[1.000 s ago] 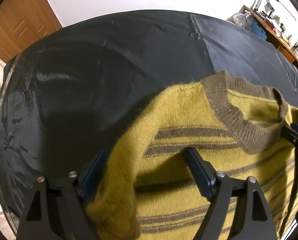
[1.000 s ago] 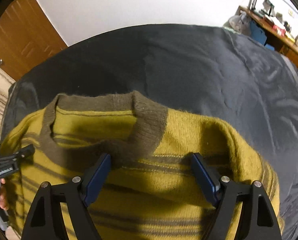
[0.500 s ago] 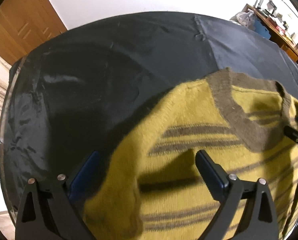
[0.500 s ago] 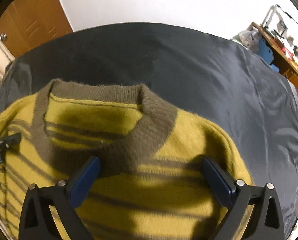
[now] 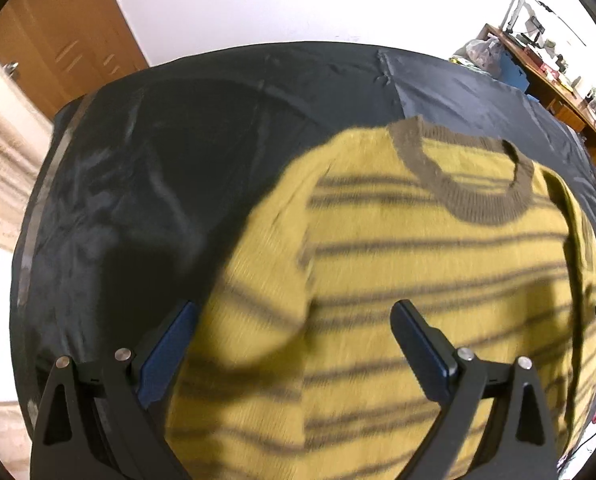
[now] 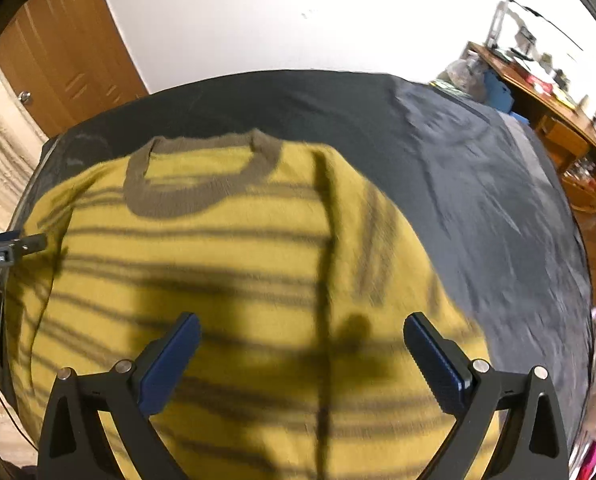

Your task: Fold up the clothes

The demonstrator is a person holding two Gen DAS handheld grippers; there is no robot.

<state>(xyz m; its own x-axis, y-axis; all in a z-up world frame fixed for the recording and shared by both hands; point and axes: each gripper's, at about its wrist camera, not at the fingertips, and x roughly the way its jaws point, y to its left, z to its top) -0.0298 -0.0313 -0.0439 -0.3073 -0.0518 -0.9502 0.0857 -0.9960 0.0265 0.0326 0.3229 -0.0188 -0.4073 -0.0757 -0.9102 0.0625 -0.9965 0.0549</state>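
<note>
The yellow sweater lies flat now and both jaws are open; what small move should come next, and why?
Probably lower the left gripper onto the sleeve edge of the sweater beside the black cloth and close. Both sets of jaws stand wide and hold nothing, and that sleeve looks not yet folded in.

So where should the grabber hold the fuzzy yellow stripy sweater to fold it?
Probably the folded sleeve edge of the mustard-yellow striped knit sweater, coming from above with the open left gripper. The sweater lies flat on the dark cloth-covered table, and only that doubled edge stands up enough to pinch.
</note>
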